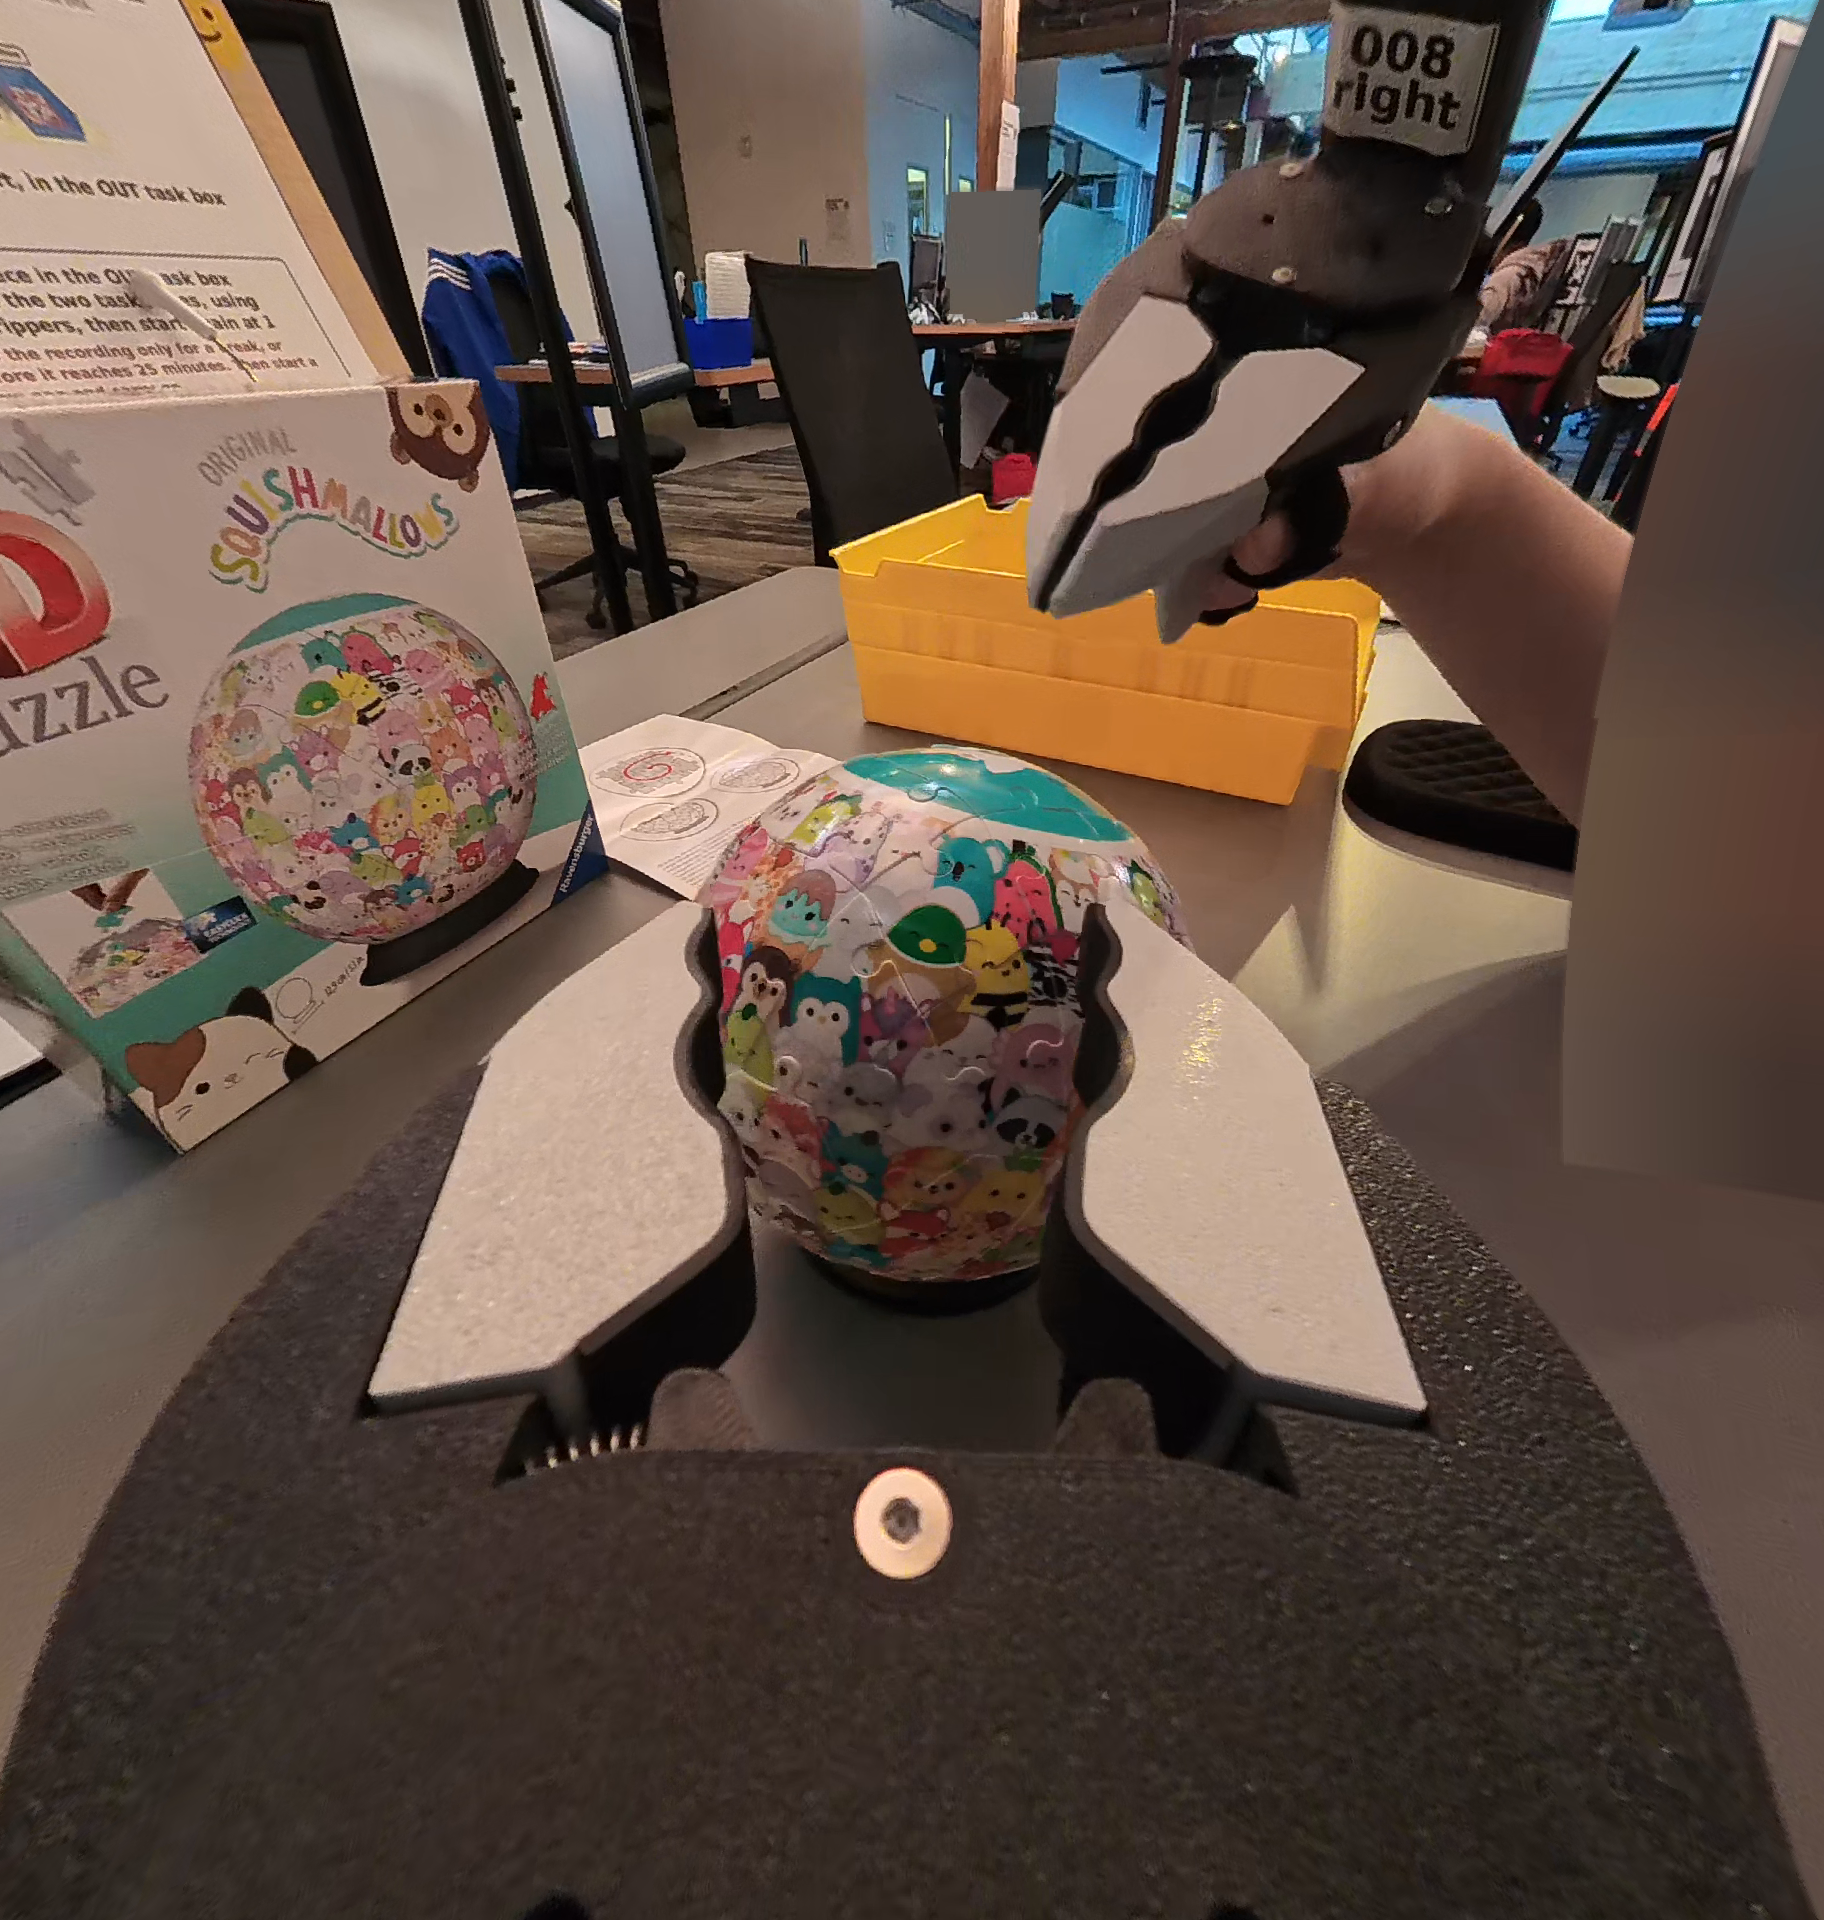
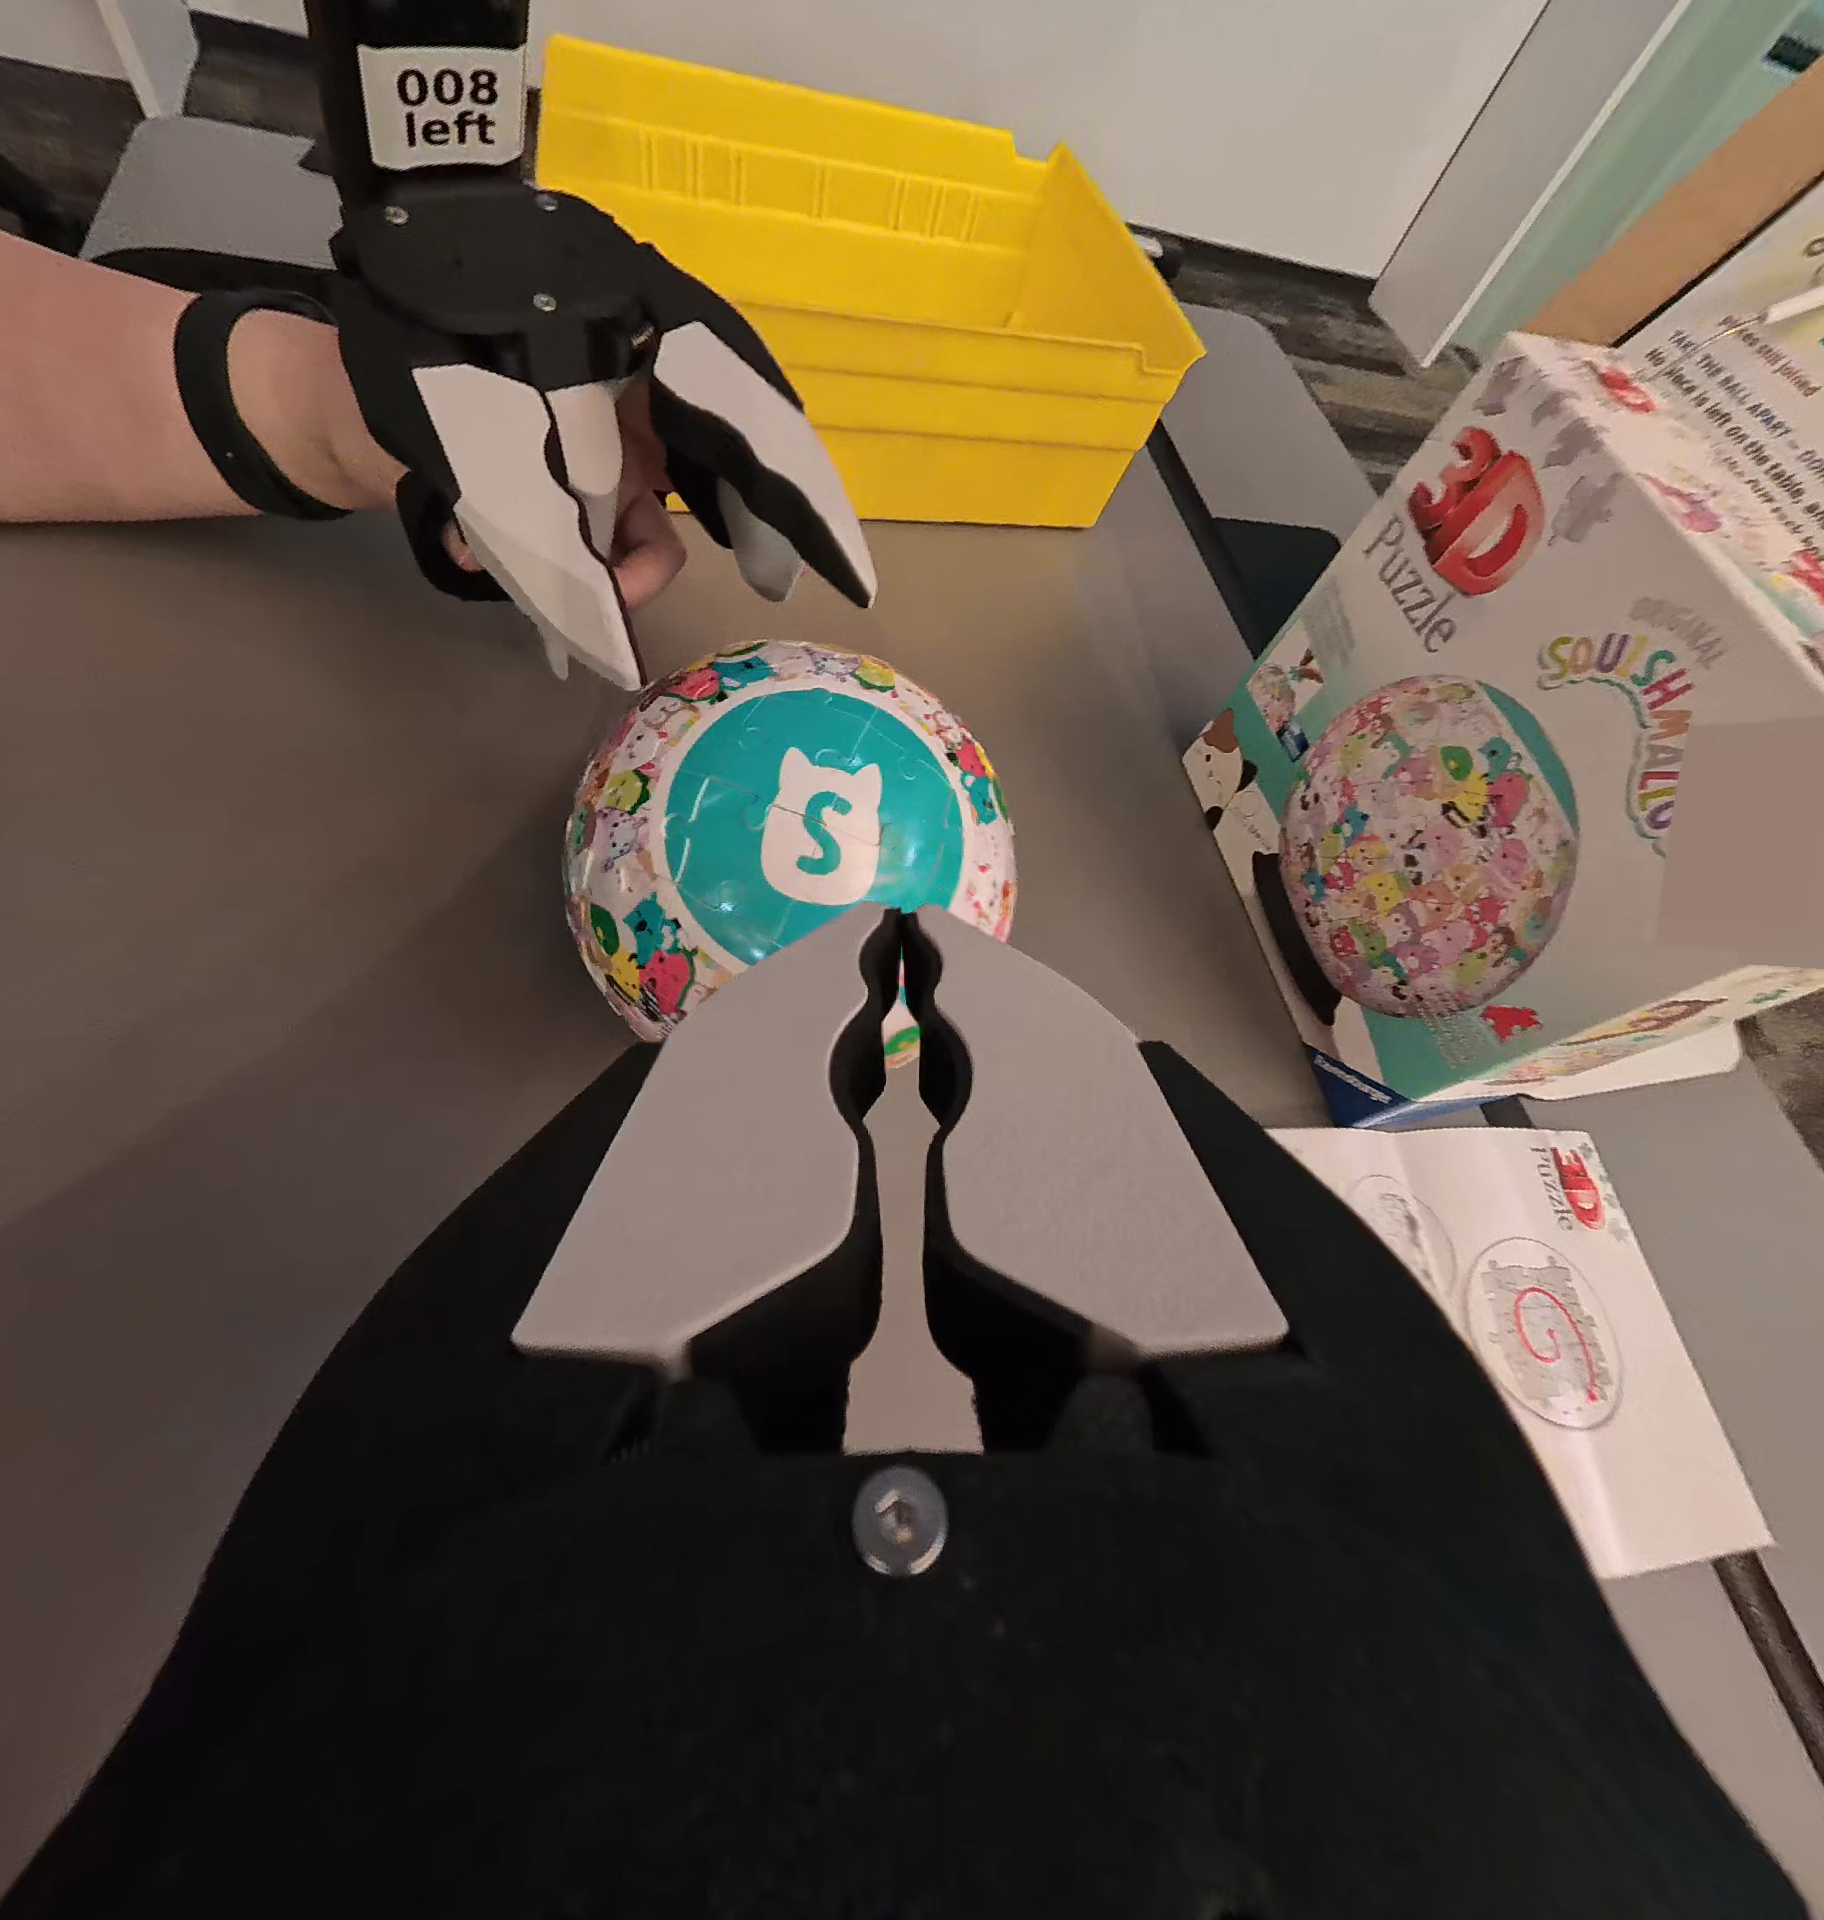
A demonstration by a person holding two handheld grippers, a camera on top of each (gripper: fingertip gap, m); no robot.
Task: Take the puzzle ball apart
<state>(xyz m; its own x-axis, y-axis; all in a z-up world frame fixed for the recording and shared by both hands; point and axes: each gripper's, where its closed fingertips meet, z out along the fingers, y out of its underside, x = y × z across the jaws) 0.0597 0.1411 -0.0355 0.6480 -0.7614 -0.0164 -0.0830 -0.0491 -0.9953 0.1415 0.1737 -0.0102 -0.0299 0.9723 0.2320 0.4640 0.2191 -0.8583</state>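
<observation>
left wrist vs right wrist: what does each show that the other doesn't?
Only the left wrist view: the ball's dark stand, a black waffle pad by the bin, and the office with chairs behind.

Only the right wrist view: the teal cap on top of the ball seen head-on, and the left tool from outside, open, above the ball's far side.

Both: the puzzle ball, whole; yellow bin; puzzle box; instruction sheet; grey table; right tool, nearly shut, empty.
</observation>
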